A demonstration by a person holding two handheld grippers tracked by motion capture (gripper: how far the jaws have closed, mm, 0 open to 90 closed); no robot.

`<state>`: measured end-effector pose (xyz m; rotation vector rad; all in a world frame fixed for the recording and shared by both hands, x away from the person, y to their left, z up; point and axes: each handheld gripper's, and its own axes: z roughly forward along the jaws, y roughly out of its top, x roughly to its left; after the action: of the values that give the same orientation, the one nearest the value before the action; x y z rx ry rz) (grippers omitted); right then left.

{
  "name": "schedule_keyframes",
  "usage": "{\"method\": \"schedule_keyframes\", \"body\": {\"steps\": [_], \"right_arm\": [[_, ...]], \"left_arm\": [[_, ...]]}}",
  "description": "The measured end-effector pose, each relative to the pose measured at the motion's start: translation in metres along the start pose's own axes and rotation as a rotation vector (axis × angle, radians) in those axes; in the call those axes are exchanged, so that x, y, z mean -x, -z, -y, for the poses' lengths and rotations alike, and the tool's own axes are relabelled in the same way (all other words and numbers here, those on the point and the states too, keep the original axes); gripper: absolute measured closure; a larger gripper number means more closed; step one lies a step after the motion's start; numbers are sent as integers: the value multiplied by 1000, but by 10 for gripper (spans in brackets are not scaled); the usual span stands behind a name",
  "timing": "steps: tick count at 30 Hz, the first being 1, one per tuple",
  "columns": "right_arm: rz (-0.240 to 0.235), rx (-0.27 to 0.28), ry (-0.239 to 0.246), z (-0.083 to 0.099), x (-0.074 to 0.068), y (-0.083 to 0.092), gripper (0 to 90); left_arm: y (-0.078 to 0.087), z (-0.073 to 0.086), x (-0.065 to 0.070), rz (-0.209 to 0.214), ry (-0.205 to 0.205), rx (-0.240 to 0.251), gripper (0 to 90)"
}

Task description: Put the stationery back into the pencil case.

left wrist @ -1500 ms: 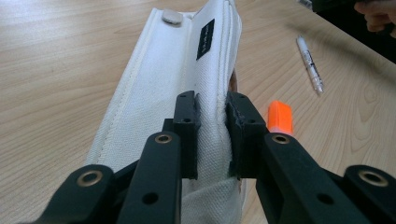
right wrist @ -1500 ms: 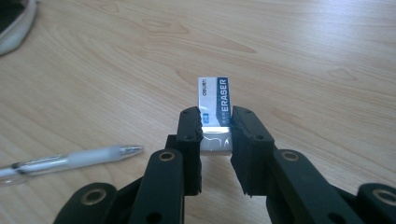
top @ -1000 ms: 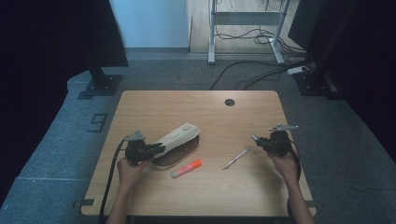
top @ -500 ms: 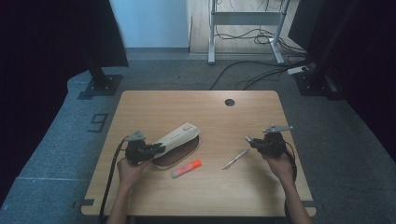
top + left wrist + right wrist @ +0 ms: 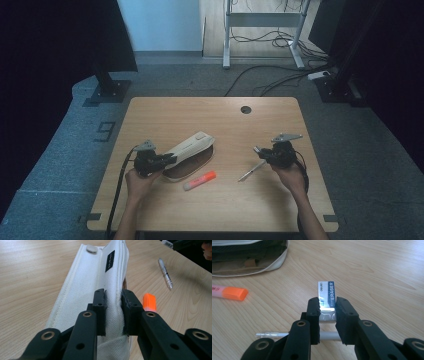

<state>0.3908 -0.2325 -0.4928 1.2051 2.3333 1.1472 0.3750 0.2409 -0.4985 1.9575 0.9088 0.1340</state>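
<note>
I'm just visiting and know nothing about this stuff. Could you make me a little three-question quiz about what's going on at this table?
1. True or false: the left tongs are pinching the white pencil case.
2. What do the right tongs hold? A) highlighter B) eraser C) pen
3. Fill in: the orange highlighter lies on the ____, in front of the case.

Key: 1 true. 2 B, the eraser; the pen lies on the table below it. 3 table.
</note>
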Motion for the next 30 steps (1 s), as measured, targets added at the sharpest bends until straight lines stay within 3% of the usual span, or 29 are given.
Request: {"method": "schedule_keyframes", "body": {"steps": [30], "right_arm": [[-74,-29,89,-28,-42,-38,719]], "left_arm": [[0,-1,1,1,-8,-6,747]]}}
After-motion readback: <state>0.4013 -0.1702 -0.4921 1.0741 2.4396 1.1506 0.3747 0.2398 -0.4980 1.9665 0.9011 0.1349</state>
